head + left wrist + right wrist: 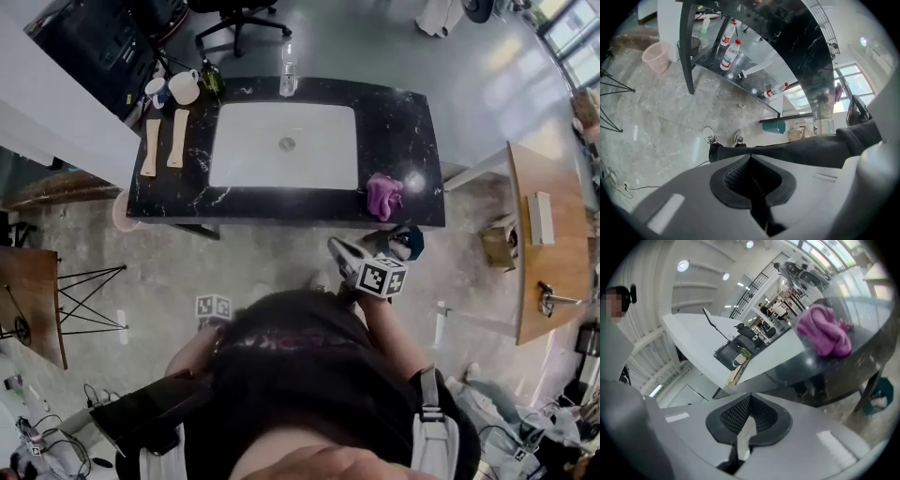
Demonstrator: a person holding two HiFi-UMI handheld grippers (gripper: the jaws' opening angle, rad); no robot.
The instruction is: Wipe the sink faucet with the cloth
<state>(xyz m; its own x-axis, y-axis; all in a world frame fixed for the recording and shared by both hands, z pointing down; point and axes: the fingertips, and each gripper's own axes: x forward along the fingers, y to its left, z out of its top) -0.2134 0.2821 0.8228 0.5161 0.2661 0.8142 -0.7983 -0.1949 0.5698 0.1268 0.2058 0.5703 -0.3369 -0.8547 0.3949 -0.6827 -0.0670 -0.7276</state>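
Observation:
A crumpled purple cloth [384, 195] [824, 331] lies on the black marble counter [403, 122] at its front right corner, right of the white sink [281, 145]. I cannot make out the faucet; a clear upright thing [288, 70] stands at the sink's far rim. My right gripper [337, 247] [750, 394] hangs shut and empty in front of the counter, short of the cloth and slightly left of it. My left gripper [750, 157] is shut with nothing in it, pointing down at the floor; only its marker cube [213, 307] shows beside the person's head.
Two wooden pieces [164, 141] and a white mug [184, 87] sit on the counter's left end. A teal bin [410, 242] stands under the right end. Bottles [729, 51] rest on a lower shelf, near a pink basket [656, 56]. A wooden table [544, 244] stands at the right.

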